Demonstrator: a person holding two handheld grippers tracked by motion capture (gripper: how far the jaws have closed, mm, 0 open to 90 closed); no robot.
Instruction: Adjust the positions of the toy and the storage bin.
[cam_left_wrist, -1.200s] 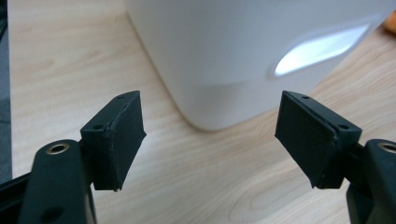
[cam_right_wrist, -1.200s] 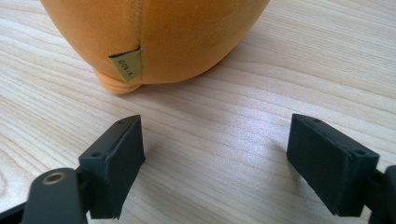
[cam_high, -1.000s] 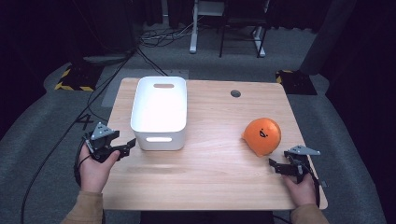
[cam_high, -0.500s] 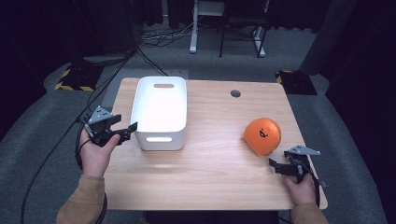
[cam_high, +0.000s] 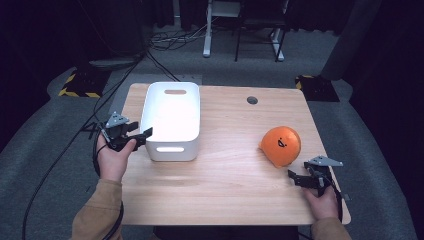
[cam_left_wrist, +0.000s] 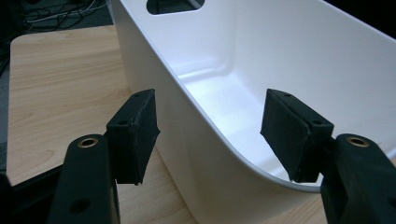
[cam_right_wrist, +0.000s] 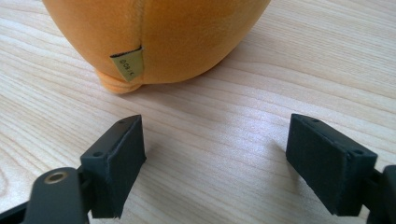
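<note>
- white bin (cam_high: 172, 117) sits left of centre in the high view, empty, near the table's (cam_high: 225, 195) left edge; in the left gripper view its near corner wall (cam_left_wrist: 187, 140) runs up between the jaws
- left gripper (cam_high: 142, 136) straddles that wall at the bin's lower-left corner, one pad (cam_left_wrist: 135, 133) outside, one pad (cam_left_wrist: 292, 133) inside; jaws have just been closing but the pads don't yet press, so it's released, nothing grasped
- risk: the bite is right on the rounded corner, so a clench there may slide off the curve and let the bin pop free
- risk: thin plastic wall, gripped at one corner only; lifting from here would likely tip or swing the bin, better as a drag than a lift
- risk: pushing in before the pads seat could shove the bin toward centre frame
- orange plush ball (cam_high: 281, 145) lies right of centre, well apart from the bin; in the right gripper view its tag (cam_right_wrist: 127, 63) and seam face the camera
- right gripper (cam_high: 300, 179) rests low at lower right, just short of the ball, jaws wide and empty
- risk: round soft ball, a nudge rolls it; too shallow a pinch grabs only fabric and slips
</note>
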